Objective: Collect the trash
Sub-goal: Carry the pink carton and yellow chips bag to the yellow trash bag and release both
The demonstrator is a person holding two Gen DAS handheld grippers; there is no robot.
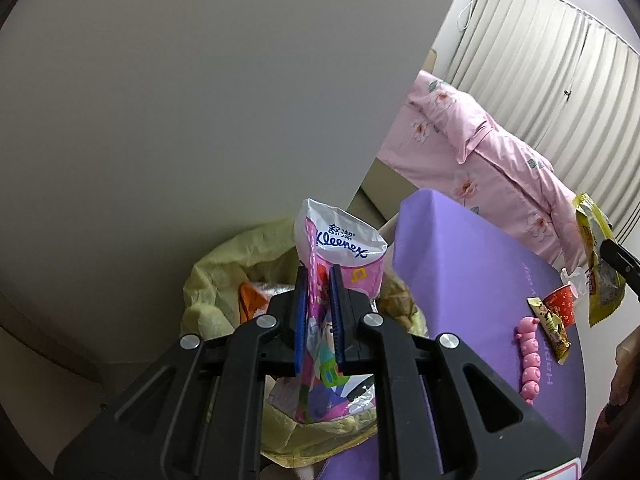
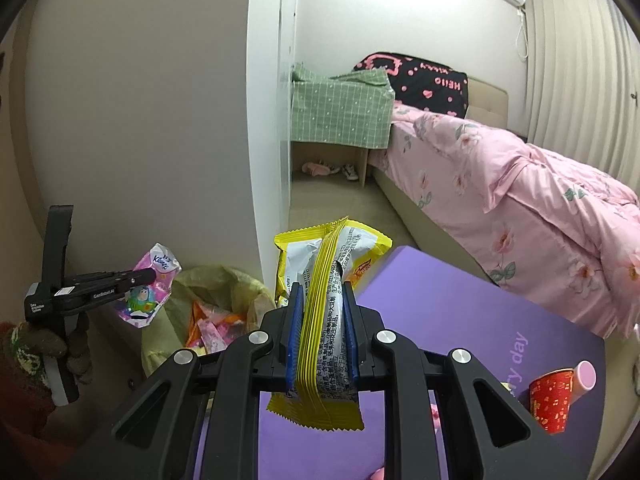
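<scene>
A pink and white Kleenex tissue pack (image 1: 340, 248), crumpled and printed with cartoon figures, is clamped upright between the blue pads of the left tongs (image 1: 319, 316). The pack is held above the open mouth of a pale yellow trash bag (image 1: 224, 268), which stands on the floor against a plain wall, just beside the edge of a purple bench (image 1: 472, 264). Orange and pink wrappers (image 1: 252, 300) can be seen inside the bag.

From the right wrist view, a yellow and silver snack wrapper (image 2: 328, 304) is gripped between the blue pads of the right tongs (image 2: 320, 320), its crimped seam running upright between them and its yellow ends sticking out above and below. It is held over the near edge of the bench, close to the trash bag. At the left of that view the left tongs are seen from the side, held by a gloved hand (image 2: 74, 354), with the tissue pack at their tip above the bag.

On the bench, well apart from the bag, a red paper cup (image 1: 562, 306) lies on its side. Next to it a small brown and yellow wrapper (image 1: 552, 328) is lying, and a pink segmented toy (image 1: 530, 356) is stretched out beside that.

Beyond the bench a bed (image 2: 520, 192) covered in a pink floral quilt is seen, with pale pleated curtains (image 2: 580, 80) behind it.
</scene>
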